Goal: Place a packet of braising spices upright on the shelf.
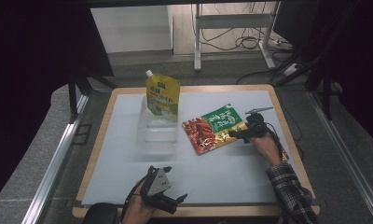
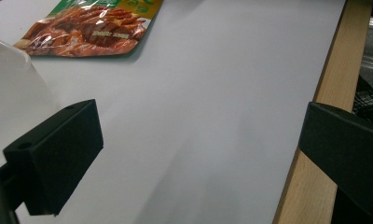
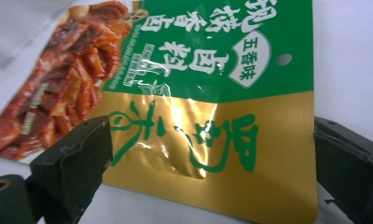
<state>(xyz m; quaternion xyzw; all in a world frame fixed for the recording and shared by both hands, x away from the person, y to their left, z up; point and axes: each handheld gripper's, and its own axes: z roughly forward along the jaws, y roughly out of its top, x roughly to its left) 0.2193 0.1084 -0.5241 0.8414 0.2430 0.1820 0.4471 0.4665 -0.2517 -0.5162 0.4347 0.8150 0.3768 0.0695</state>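
The green packet (image 1: 214, 129) lies flat on the right half of the mat (image 1: 231, 177), just right of the clear tub (image 1: 157, 130) where a yellow pouch (image 1: 163, 95) stands. The right gripper (image 1: 244, 132) is at the packet's gold end, jaws spread wide to either side of it and not yet gripping. To pick up cleanly, it should drop low, catch the edge squarely and close firmly. The left gripper (image 1: 168, 198) waits open at the near edge, holding nothing.

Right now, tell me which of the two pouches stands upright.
The yellow spouted pouch, standing inside the clear container. The green-and-gold snack pouch lies flat on the white mat, between the open jaws of the right tongs.
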